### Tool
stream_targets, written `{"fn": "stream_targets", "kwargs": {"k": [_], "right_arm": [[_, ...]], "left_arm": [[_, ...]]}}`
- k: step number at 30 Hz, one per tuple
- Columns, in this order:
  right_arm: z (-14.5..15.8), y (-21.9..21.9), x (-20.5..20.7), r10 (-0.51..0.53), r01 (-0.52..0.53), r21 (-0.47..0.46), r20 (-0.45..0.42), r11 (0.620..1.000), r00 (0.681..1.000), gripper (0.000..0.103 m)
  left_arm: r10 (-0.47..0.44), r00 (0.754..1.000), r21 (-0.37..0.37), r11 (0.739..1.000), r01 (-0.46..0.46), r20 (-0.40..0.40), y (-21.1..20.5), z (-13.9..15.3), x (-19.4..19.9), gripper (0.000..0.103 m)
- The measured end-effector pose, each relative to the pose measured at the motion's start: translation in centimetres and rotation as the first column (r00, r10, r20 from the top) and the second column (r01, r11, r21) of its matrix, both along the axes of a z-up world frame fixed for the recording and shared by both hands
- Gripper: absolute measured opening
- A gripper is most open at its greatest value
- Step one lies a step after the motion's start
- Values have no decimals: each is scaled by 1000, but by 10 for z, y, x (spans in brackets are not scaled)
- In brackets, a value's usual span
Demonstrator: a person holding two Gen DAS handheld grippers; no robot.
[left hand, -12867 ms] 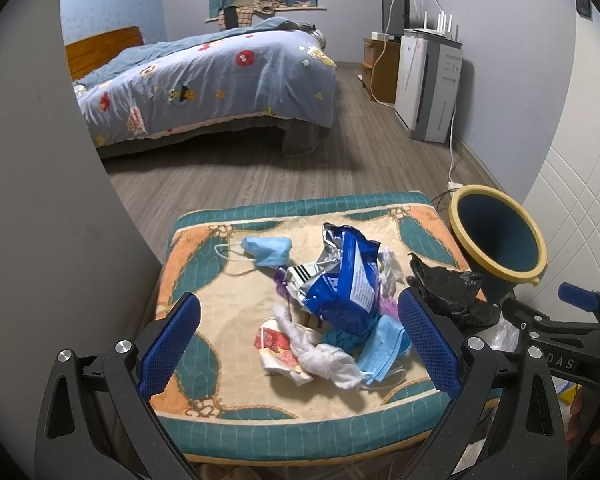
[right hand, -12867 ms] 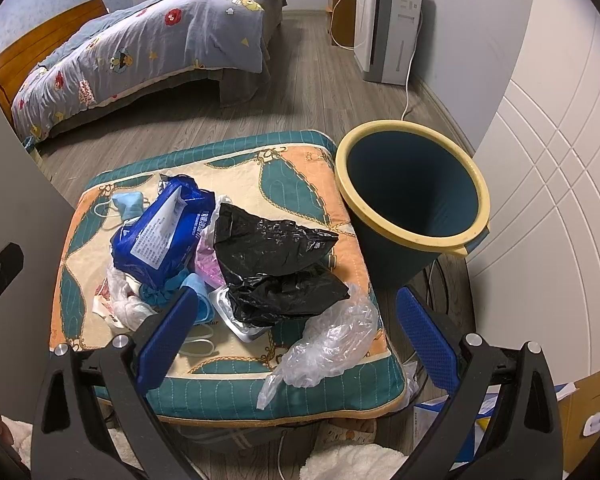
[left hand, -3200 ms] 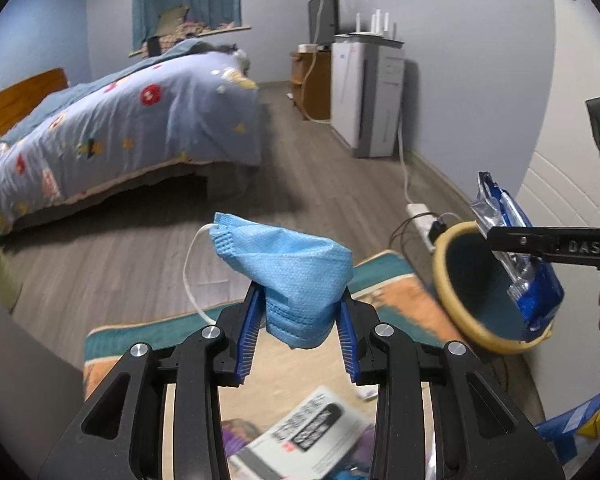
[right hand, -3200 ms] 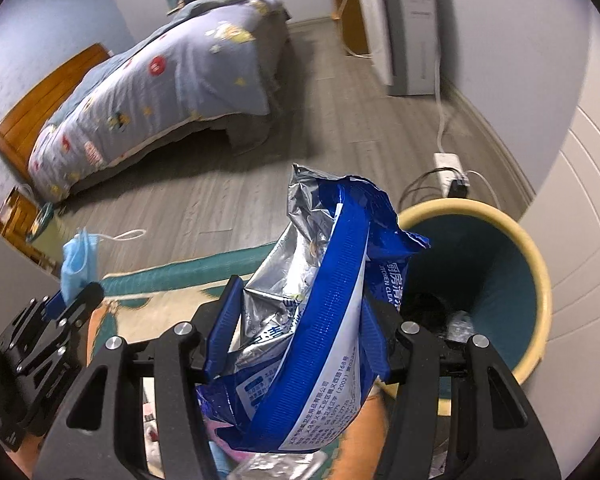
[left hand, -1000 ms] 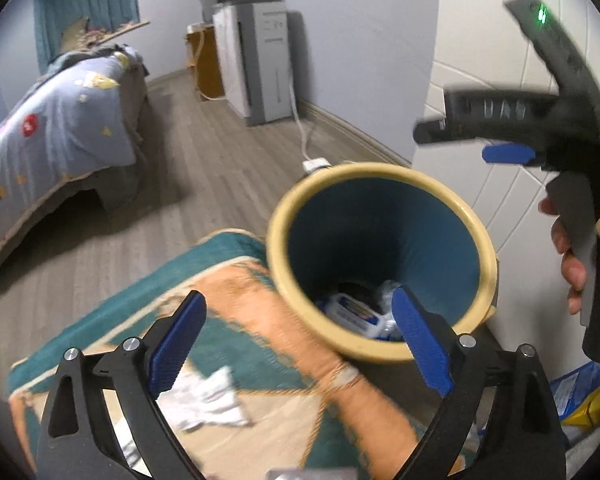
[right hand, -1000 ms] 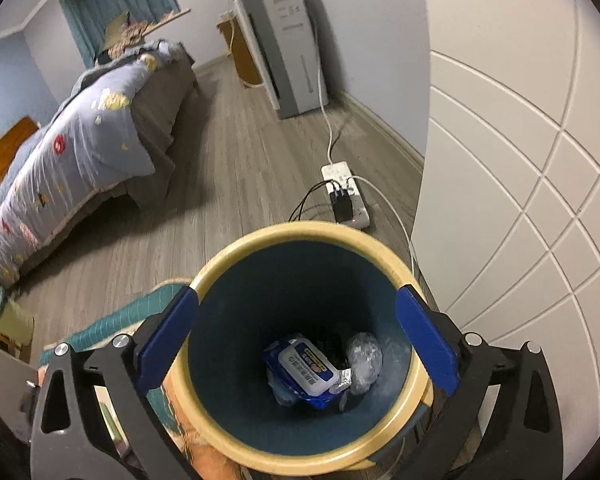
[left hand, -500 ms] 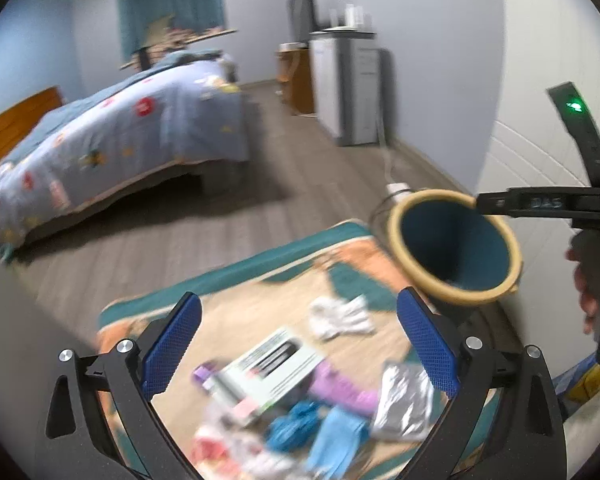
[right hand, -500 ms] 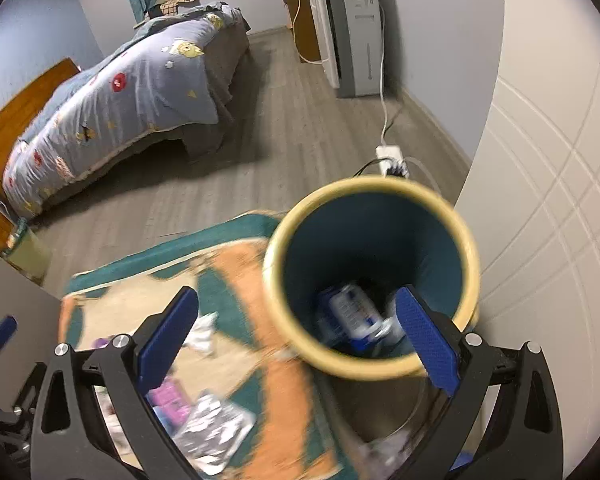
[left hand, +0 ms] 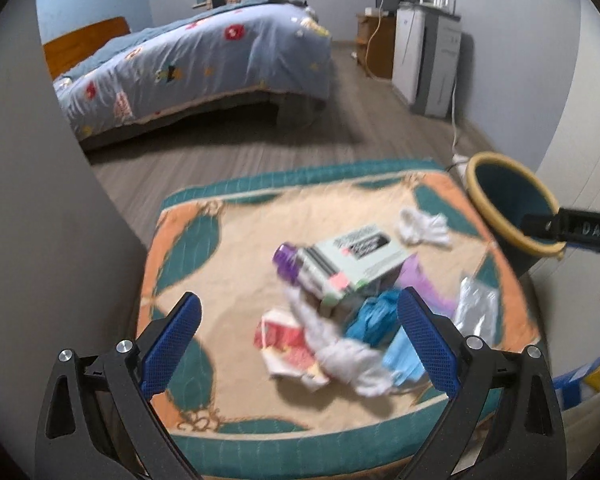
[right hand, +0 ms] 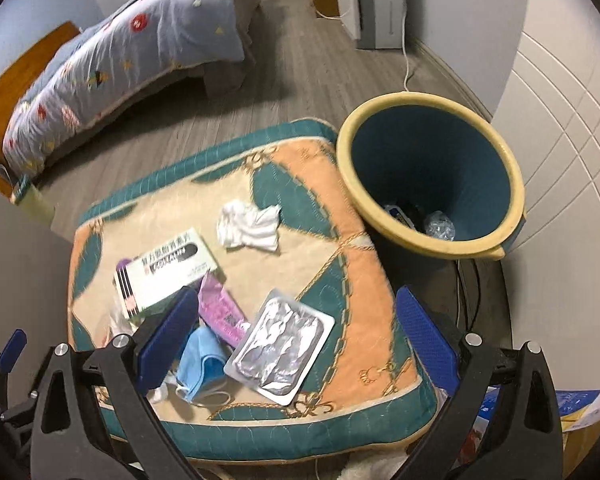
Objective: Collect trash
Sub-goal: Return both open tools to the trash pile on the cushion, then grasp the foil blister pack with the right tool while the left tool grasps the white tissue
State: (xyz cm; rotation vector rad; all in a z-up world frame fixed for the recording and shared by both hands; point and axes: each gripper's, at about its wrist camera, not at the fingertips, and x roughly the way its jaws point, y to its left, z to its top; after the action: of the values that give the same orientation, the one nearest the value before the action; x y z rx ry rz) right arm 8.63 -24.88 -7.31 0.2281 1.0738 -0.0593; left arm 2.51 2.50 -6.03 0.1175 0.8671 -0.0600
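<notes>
Right wrist view alone showed me the bin's (right hand: 430,178) contents, a clear bag and a blue packet. Left wrist view alone showed the red-printed wrapper (left hand: 286,340). Both grippers, left (left hand: 298,344) and right (right hand: 296,336), stood wide, empty, over the cushion (right hand: 364,280). Trash lay at 12 o'clock; bin at 1 o'clock; bed (left hand: 204,60) beyond.

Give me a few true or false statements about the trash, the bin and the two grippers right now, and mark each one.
1. Both grippers are open and empty. True: left gripper and right gripper hold nothing.
2. The bin is empty. False: it already holds trash.
3. A silver foil pack lies on the cushion. True.
4. The white tissue is inside the bin. False: it lies on the cushion.
5. The blue face mask is gripped. False: it lies loose.
</notes>
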Motion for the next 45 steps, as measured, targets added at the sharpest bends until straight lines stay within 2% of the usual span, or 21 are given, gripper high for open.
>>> {"fn": "stream_targets", "kwargs": {"k": [3, 7, 9, 13, 16, 25, 27, 29, 32, 34, 42, 45], "right_arm": [[-6, 11, -1, 17, -17, -39, 3, 999, 1000, 97], [-20, 21, -4, 30, -31, -60, -14, 998, 999, 97], [-31, 21, -5, 22, -25, -64, -42, 998, 999, 97], [-49, 11, -4, -24, 19, -52, -95, 998, 995, 97], [-56, 7, -1, -45, 40, -46, -110, 998, 993, 97], [-82, 22, 8, -15, 13, -10, -180, 1000, 984, 97], [-85, 28, 9, -5, 4, -4, -191, 1000, 982, 95], [-87, 30, 11, -6, 6, 0, -197, 1000, 980, 89], [-95, 29, 14, -22, 24, 8, -218, 1000, 976, 78], [-103, 28, 16, -36, 40, 13, -237, 999, 971, 76], [-114, 34, 24, -7, 0, -27, -266, 1000, 964, 77], [-113, 37, 27, 17, -34, -56, -269, 998, 963, 69]], "left_arm": [[4, 999, 27, 1000, -3, -36, -2, -16, 0, 97], [-1, 996, -47, 999, -3, -94, -1, -28, 2, 97], [0, 994, -54, 999, -6, -111, -3, -34, 3, 97], [-3, 991, -17, 1000, 1, -135, -10, -46, 6, 97], [-12, 989, -19, 1000, 10, -148, -12, -52, 8, 97], [-19, 981, -33, 999, 12, -191, -13, -66, 15, 94], [-38, 978, -43, 999, 30, -205, -16, -69, 17, 88], [-55, 973, -48, 998, 45, -223, -18, -73, 18, 80], [-68, 970, -48, 997, 59, -233, -22, -76, 19, 73], [-79, 967, -60, 996, 67, -243, -23, -79, 19, 70], [-79, 949, -53, 996, 65, -306, -20, -96, 27, 69], [-91, 943, -36, 996, 84, -319, -21, -101, 29, 64]]}}
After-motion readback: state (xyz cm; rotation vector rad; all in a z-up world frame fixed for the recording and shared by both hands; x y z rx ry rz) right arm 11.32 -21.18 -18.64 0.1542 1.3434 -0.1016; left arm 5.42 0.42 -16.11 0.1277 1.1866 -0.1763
